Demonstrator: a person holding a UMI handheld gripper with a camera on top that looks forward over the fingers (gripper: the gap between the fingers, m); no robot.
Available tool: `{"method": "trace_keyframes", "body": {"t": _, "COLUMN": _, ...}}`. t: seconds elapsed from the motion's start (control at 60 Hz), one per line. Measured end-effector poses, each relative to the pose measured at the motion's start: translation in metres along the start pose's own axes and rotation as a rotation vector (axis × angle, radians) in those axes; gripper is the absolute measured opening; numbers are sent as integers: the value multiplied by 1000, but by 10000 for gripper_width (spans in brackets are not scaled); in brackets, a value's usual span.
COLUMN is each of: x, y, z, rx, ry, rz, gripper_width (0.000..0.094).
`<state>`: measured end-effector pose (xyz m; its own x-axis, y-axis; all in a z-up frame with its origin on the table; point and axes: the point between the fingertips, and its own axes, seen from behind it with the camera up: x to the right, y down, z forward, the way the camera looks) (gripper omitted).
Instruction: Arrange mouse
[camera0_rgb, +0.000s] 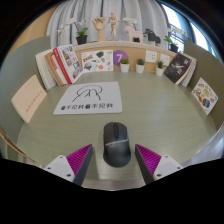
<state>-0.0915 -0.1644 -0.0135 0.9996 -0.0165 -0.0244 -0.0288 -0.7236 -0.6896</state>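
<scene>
A dark grey computer mouse (115, 144) lies on the pale wooden table (160, 115), its front pointing away from me. It stands between my two fingers, with a gap of bare table on each side. My gripper (114, 160) is open; its magenta pads (78, 158) flank the rear half of the mouse without touching it. Beyond the mouse lies a white mat (88, 98) with dark printed characters.
Books and cards stand along the table's far edge: red and white books (62, 65) at the left, a purple card (119, 59), small potted plants (140, 66), a dark book (178, 68) at the right. A white card (29, 99) lies at the left. Wooden figures stand on a shelf behind.
</scene>
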Motion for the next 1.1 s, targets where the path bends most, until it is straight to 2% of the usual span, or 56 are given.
{"method": "trace_keyframes", "body": {"t": 0.15, "x": 2, "y": -18, "z": 18, "rx": 17, "ry": 33, "rz": 10, "gripper_width": 746}}
{"method": "trace_keyframes", "body": {"t": 0.233, "x": 3, "y": -23, "z": 22, "rx": 15, "ry": 39, "rz": 10, "gripper_width": 580}}
{"method": "trace_keyframes", "body": {"t": 0.267, "x": 2, "y": -24, "z": 23, "rx": 15, "ry": 41, "rz": 13, "gripper_width": 463}}
{"method": "trace_keyframes", "body": {"t": 0.4, "x": 3, "y": -22, "z": 23, "rx": -48, "ry": 67, "rz": 21, "gripper_width": 385}}
{"method": "trace_keyframes", "body": {"t": 0.483, "x": -6, "y": -30, "z": 21, "rx": -80, "ry": 25, "rz": 51, "gripper_width": 313}}
{"method": "trace_keyframes", "body": {"t": 0.567, "x": 0, "y": -73, "z": 2, "rx": -16, "ry": 41, "rz": 26, "gripper_width": 309}}
{"method": "trace_keyframes", "body": {"t": 0.717, "x": -6, "y": -188, "z": -36, "rx": 171, "ry": 42, "rz": 37, "gripper_width": 310}}
{"method": "trace_keyframes", "body": {"t": 0.85, "x": -19, "y": -276, "z": -59, "rx": 280, "ry": 27, "rz": 33, "gripper_width": 310}}
{"method": "trace_keyframes", "body": {"t": 0.967, "x": -39, "y": -319, "z": -48, "rx": 330, "ry": 4, "rz": 24, "gripper_width": 309}}
{"method": "trace_keyframes", "body": {"t": 1.1, "x": -61, "y": -325, "z": 5, "rx": 272, "ry": -9, "rz": -6, "gripper_width": 308}}
